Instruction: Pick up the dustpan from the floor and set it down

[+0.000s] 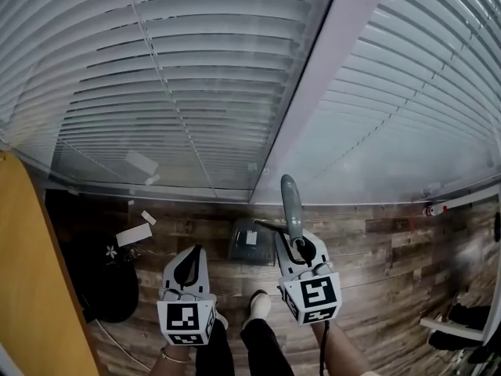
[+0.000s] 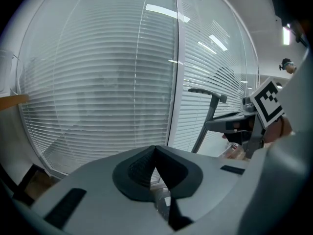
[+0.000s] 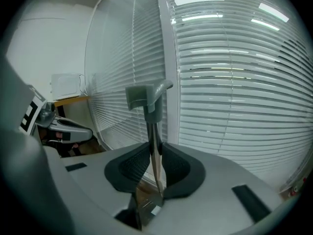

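Right gripper [image 3: 154, 168]: jaws clamped on the thin stem of the grey long-handled plastic dustpan [image 1: 291, 204], its handle grip upright above them.
Dustpan pan: low over the brown wood-plank floor [image 1: 376, 272], at the foot of the white slatted window blinds [image 1: 196, 69]; I cannot tell whether it touches the floor.
Pan contents: too dim to tell.
Left gripper [image 2: 155, 163]: jaws pressed together, nothing between them.

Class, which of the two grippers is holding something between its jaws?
The right gripper: its jaws clamp the grey long-handled dustpan; the jaws of the left gripper are shut on nothing.
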